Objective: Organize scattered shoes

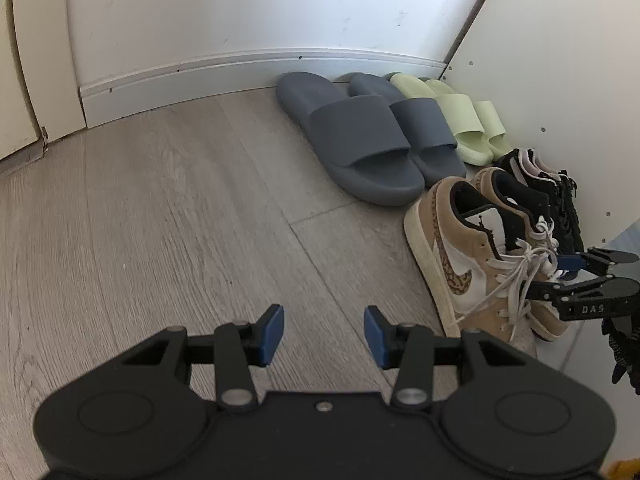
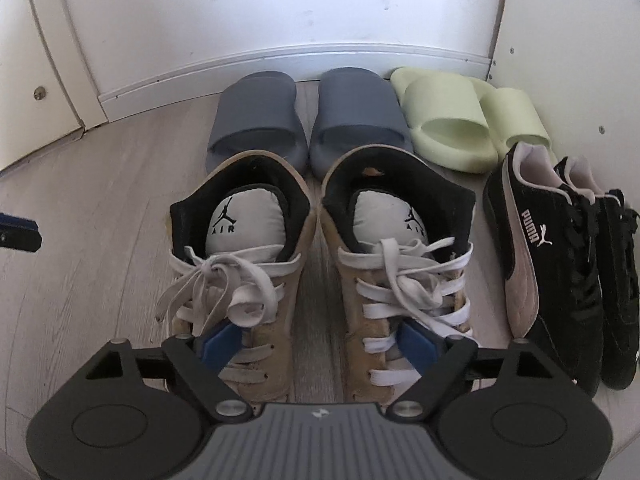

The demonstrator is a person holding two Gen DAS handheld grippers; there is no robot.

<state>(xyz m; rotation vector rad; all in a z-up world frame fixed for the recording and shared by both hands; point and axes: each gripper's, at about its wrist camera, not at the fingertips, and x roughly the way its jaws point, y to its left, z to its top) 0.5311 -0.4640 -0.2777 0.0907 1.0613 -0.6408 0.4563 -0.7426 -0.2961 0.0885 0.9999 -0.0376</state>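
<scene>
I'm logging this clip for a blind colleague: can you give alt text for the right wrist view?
The right gripper, jaws open, hangs low over a pair of tan high-top sneakers standing side by side, one blue pad above each shoe's laces. Behind them, against the white baseboard, sit grey slides and pale green slides; black Puma sneakers stand at the right.

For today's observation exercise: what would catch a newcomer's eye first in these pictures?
The tan sneakers with white laces stand side by side in the foreground, the right claw open over them. Behind, grey slides and pale green slides line the wall, black Puma shoes at right.
</scene>
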